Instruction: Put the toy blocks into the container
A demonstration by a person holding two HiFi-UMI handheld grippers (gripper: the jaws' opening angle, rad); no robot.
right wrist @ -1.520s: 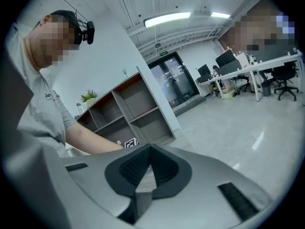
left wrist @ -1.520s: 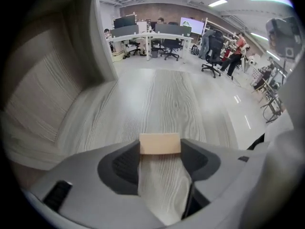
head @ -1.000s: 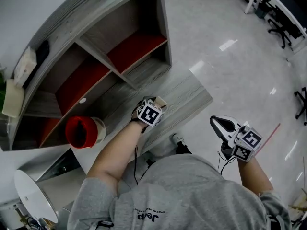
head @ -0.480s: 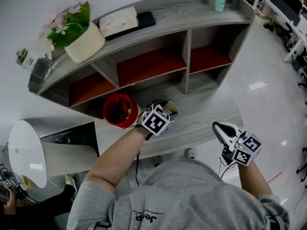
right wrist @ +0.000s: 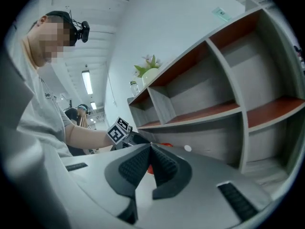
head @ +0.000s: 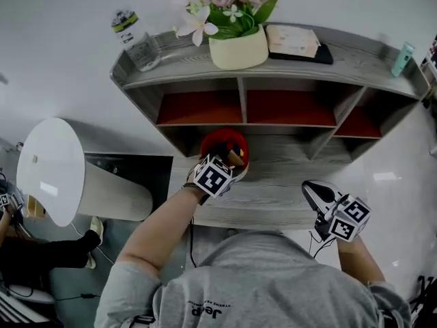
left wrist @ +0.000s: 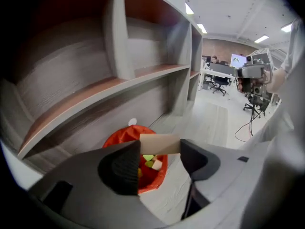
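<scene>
Though in gripper (left wrist: 160,150), block (left wrist: 159,143) over container (left wrist: 125,133)

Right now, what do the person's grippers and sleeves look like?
Grey bodies and black ribbed jaws on left gripper and right gripper, each bearing a white cube with black square markers. A thin black cable hangs beside each forearm. Grey sweatshirt, sleeves pushed up.

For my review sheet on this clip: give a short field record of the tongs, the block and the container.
left tongs: shut on beige block
right tongs: shut, nothing between them
red container: on grey shelf surface, seen just beyond the held block
contents: coloured blocks inside
stage: held block not yet released
</scene>
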